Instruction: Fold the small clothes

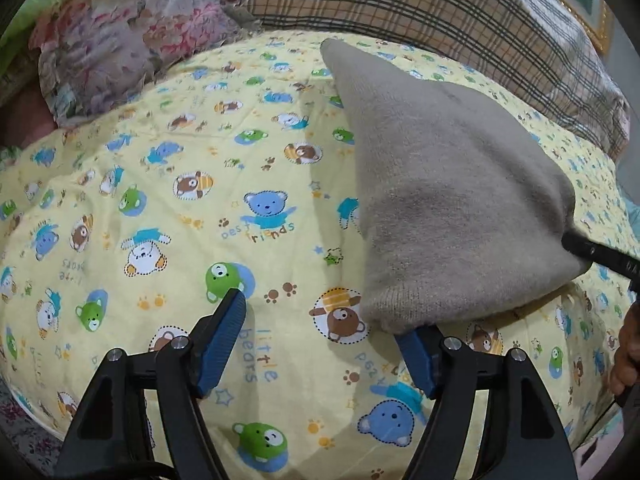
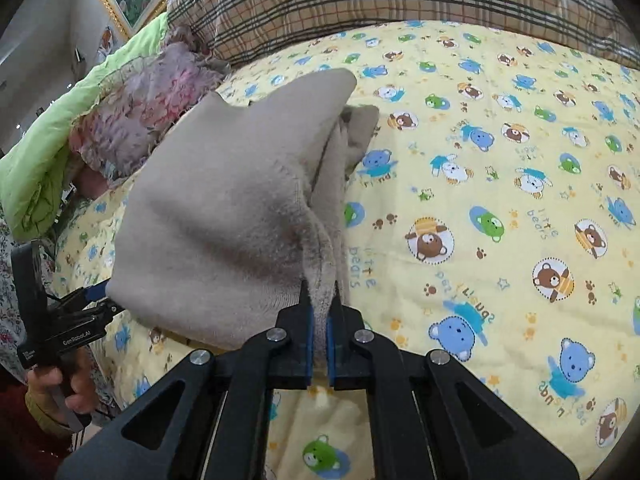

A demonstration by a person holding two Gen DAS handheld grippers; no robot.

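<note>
Two grippers at work over a yellow bear-print sheet (image 1: 168,184). Left gripper (image 1: 320,332): jaws wide apart, nothing pinched; its right pad sits just under the near hem of the beige knit garment (image 1: 448,184), probably lined up to take that corner, though contact is hidden by the cloth. Garment hangs lifted and draped, far end trailing toward the plaid pillow (image 1: 420,4), so its weight is carried from the other side. Right gripper (image 2: 319,320): jaws nearly closed, blue pads clamped on a bunched edge of the garment. That hold keeps the cloth taut enough for a fold. Hand (image 2: 60,384) on the left handle visible.
</note>
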